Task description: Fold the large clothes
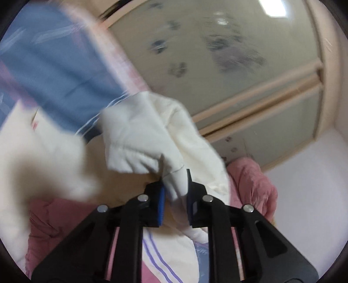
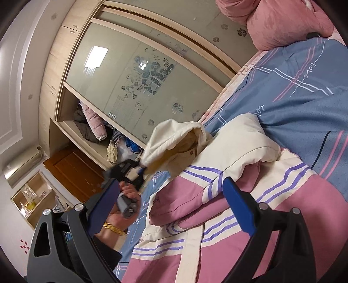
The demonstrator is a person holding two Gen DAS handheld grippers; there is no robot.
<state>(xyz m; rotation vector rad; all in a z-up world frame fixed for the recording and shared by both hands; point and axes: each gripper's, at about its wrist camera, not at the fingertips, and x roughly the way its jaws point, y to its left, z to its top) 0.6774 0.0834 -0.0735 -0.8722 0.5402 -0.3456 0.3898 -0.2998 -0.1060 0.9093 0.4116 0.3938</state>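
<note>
the big pink and cream jacket (image 2: 217, 196) lies on the blue bedsheet (image 2: 293, 108), low in the right view. its cream hood (image 1: 139, 135) is lifted mid frame, pinched tight in the left gripper (image 1: 175, 191). the right gripper (image 2: 171, 202) is wide and empty. folding looks just begun; most is left.

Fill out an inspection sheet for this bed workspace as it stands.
Surface: bed with blue striped sheet.
Job's things: pink-and-cream jacket lies on the bed, its cream hood lifted.
Clutter: pink quilt bunched at the bed's far end.
Grippers: left gripper shut on cream fabric; right gripper open, over the jacket, empty.
Cables: nothing seen.
Surroundings: wardrobe with flower-patterned sliding door, clothes in its open section.
</note>
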